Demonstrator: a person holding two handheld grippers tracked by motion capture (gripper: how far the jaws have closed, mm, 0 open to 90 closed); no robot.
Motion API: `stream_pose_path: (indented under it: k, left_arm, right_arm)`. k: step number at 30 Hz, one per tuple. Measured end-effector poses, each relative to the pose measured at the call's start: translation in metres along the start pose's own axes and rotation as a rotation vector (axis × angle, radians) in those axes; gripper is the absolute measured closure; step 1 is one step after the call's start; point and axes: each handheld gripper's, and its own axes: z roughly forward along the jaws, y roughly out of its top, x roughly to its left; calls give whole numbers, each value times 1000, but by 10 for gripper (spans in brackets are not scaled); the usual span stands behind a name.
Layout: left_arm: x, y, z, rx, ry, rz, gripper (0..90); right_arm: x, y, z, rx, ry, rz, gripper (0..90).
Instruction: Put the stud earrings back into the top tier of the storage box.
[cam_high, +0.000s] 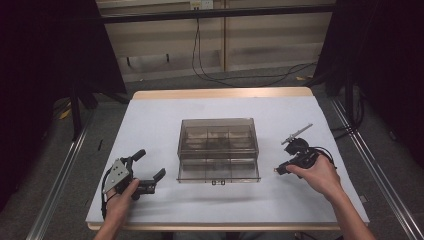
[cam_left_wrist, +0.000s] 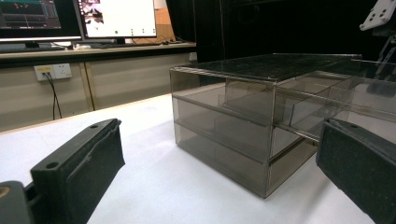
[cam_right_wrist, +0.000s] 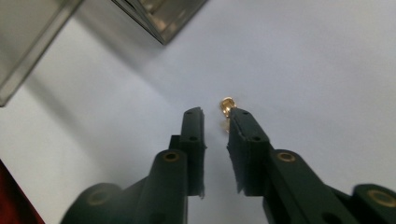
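A smoky see-through drawer box (cam_high: 218, 135) stands in the middle of the white table, with one drawer (cam_high: 218, 171) slid out toward the near edge. The box (cam_left_wrist: 243, 121) rises just beyond my left gripper (cam_left_wrist: 219, 182), whose jaws stand wide apart with nothing between them. That left gripper (cam_high: 150, 163) rests left of the box. My right gripper (cam_high: 281, 169) sits right of the box, tips pointing at it. A tiny gold piece (cam_right_wrist: 227, 106) lies on the table at the tip of one jaw of the right gripper (cam_right_wrist: 217, 116), whose jaws stand a narrow gap apart. A corner of the box (cam_right_wrist: 154, 18) shows above.
Bare white tabletop (cam_high: 160, 120) surrounds the box, with a wooden edge (cam_high: 220, 93) at the far side. Black stands (cam_high: 75, 110) and cables (cam_high: 240, 77) are on the floor beyond. Monitors (cam_left_wrist: 116, 18) sit on a shelf behind the table.
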Motion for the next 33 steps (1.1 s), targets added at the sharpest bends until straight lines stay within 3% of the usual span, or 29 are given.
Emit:
stream_pose_path:
  k: [3,12,18,33]
  left_arm:
    - [0,0,0,-1,5,1,7]
    - [0,0,0,-1,5,1,7]
    - [0,0,0,0,5,1,7]
    - [0,0,0,0,4,0,7]
  right_arm:
    - [2,6,4,67,1,-4,827]
    - [0,15,10,109,-19,-14,849]
    - [2,22,14,167,-22,-13,829]
    - [1,23,20,193,-55,-41,844]
